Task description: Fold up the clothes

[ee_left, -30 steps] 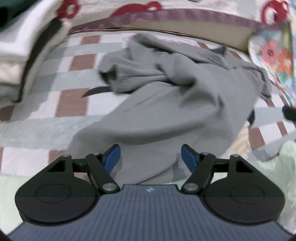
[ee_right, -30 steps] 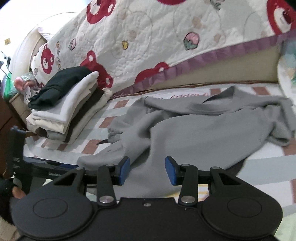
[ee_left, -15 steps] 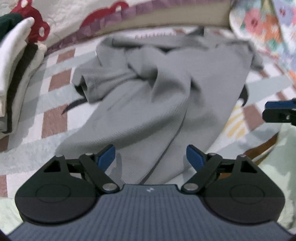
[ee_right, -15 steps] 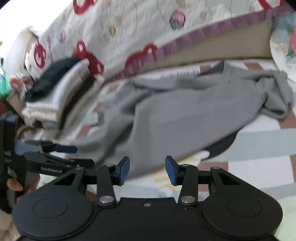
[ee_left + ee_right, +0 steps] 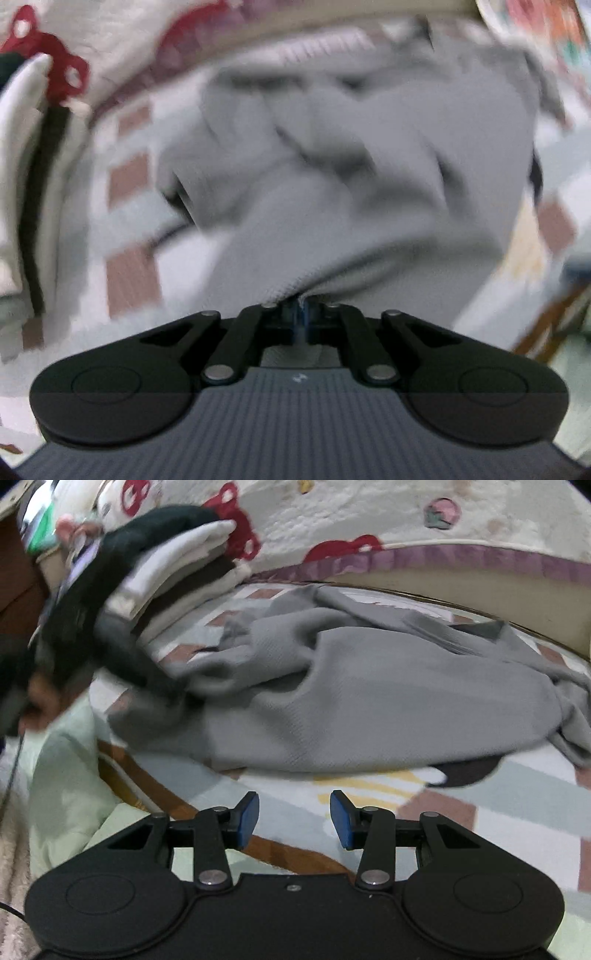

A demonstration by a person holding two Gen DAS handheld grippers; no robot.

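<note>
My left tool [image 5: 300, 314] has just clamped shut, pinching the near hem of the grey garment [image 5: 369, 192] between its blue pads. My right tool [image 5: 294, 818] hangs with its jaws apart and nothing between them, just short of the garment's near edge. The garment lies crumpled across the checked bedcover [image 5: 517, 797], with a stack of folded clothes [image 5: 173, 565] beyond it to the left, against the bear-print quilt [image 5: 369, 513].

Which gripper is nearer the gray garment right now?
Left. The left gripper is shut on the gray garment's near hem. The right gripper hangs open over the checked bedcover, short of the garment's edge, not touching it.
</note>
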